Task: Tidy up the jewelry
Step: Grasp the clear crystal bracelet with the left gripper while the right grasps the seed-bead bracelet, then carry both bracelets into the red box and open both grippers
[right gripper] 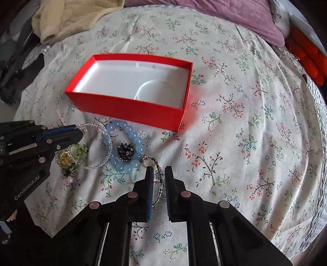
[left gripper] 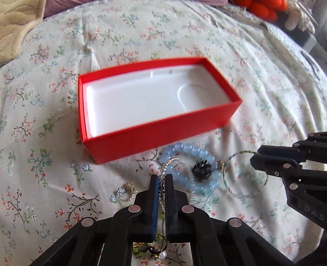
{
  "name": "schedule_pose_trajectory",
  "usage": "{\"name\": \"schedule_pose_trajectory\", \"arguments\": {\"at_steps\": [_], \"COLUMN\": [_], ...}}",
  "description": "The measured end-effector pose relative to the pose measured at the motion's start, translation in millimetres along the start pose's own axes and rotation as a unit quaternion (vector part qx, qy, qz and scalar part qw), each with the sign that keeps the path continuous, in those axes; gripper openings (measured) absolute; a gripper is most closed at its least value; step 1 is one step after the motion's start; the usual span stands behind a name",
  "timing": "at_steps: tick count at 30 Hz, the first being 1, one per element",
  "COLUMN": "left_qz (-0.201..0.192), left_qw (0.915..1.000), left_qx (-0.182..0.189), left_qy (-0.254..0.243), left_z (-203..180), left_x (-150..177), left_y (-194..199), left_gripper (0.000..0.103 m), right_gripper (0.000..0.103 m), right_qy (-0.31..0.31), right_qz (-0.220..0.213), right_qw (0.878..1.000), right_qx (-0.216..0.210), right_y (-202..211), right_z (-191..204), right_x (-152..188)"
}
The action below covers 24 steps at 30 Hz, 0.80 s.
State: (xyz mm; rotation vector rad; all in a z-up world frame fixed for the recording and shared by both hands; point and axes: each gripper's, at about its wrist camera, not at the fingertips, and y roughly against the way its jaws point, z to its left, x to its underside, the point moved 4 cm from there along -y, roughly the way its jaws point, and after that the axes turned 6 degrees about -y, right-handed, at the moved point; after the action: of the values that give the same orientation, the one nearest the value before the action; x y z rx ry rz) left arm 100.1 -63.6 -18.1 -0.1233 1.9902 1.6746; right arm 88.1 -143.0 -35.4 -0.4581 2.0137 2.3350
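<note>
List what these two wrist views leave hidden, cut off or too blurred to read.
- Left wrist view: the green bead piece is mostly hidden behind the left gripper.
- Left wrist view: the small ring is too blurred to show detail.
- Right wrist view: the red box near wall hides part of its floor.
- Right wrist view: the thin beaded bracelet runs down behind the right gripper.

We see a red box (right gripper: 130, 110) with a white lining, on a cream sheet (right gripper: 245, 122) printed with small pink, blue and green flower sprigs. Below it lies a pale blue bead bracelet (right gripper: 130, 133) around a black charm (right gripper: 126, 152); upper right, a mauve pillow (right gripper: 235, 18).
</note>
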Motion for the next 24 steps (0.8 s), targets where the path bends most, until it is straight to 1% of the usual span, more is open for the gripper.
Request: {"name": "schedule_pose_trajectory", "arguments": {"at_steps": [1,2,7,11,15,21,23,24], "left_qz": [-0.006,-0.015,-0.054,-0.095,-0.124,-0.145,-0.139,-0.133], "left_qw": [1.0,0.9999,0.9984,0.9948,0.9904,0.9837,0.9834,0.984], "left_qx": [0.002,0.003,0.007,0.02,0.029,0.052,0.049,0.042], "left_qy": [0.002,0.004,0.013,0.032,0.052,0.093,0.106,0.111], "left_z": [-6,-6,-9,-7,-4,6,13,17], "left_x": [-7,-11,-24,-41,-58,-76,-78,-78], "left_y": [-1,4,24,40,41,29,20,15], "left_gripper": [0.0,0.0,0.0,0.0,0.0,0.0,0.0,0.0], "right_gripper": [0.012,0.012,0.012,0.012,0.012,0.012,0.012,0.012], "right_qy": [-0.005,-0.011,-0.044,-0.072,-0.101,-0.123,-0.125,-0.126], "right_qz": [-0.006,-0.012,-0.043,-0.067,-0.09,-0.121,-0.127,-0.128], "right_qw": [1.0,1.0,0.998,0.994,0.988,0.982,0.98,0.98], "right_qx": [-0.004,-0.009,-0.032,-0.051,-0.07,-0.082,-0.084,-0.083], "right_y": [4,15,41,57,65,71,70,68], "right_z": [0,-12,-32,-40,-48,-45,-43,-41], "right_x": [-4,-1,-18,-33,-50,-72,-78,-81]}}
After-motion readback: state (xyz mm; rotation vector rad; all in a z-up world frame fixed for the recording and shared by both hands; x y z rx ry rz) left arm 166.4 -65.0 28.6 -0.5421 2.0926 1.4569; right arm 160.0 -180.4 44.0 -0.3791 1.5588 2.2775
